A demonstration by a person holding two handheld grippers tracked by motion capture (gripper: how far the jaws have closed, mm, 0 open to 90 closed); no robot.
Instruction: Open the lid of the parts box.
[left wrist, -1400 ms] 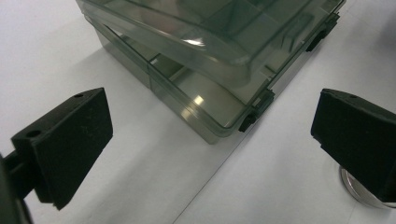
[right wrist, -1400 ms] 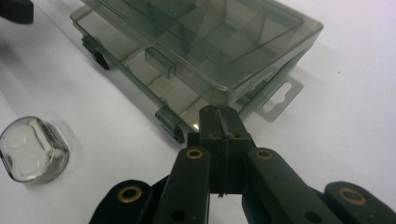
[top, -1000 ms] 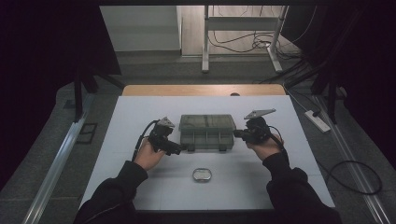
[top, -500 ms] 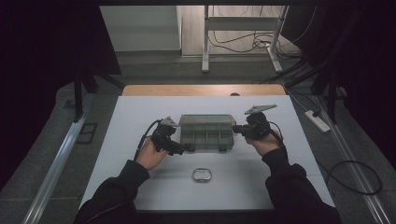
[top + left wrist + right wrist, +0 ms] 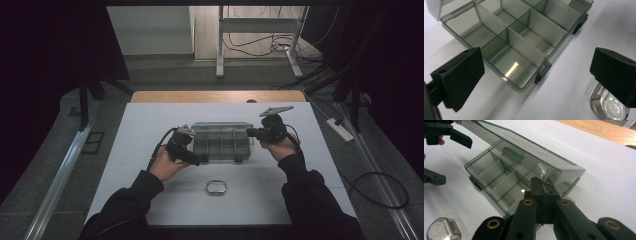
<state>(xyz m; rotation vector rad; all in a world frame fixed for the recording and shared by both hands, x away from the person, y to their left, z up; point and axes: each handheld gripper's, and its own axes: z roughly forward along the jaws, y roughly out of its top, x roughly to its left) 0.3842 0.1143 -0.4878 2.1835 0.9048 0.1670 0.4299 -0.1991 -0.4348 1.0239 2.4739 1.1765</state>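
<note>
Setting reads as a lab or recording workspace, not a home. A white sheet (image 5: 150,125) covers a wooden table (image 5: 215,96) on a grey carpeted floor (image 5: 45,165). Dark curtains (image 5: 55,45) hang on both sides. Behind the table: a metal stand (image 5: 220,45) with loose cables (image 5: 260,47) on the floor. A power strip (image 5: 339,130) lies at right, with a further cable loop (image 5: 380,190) beside it.
</note>
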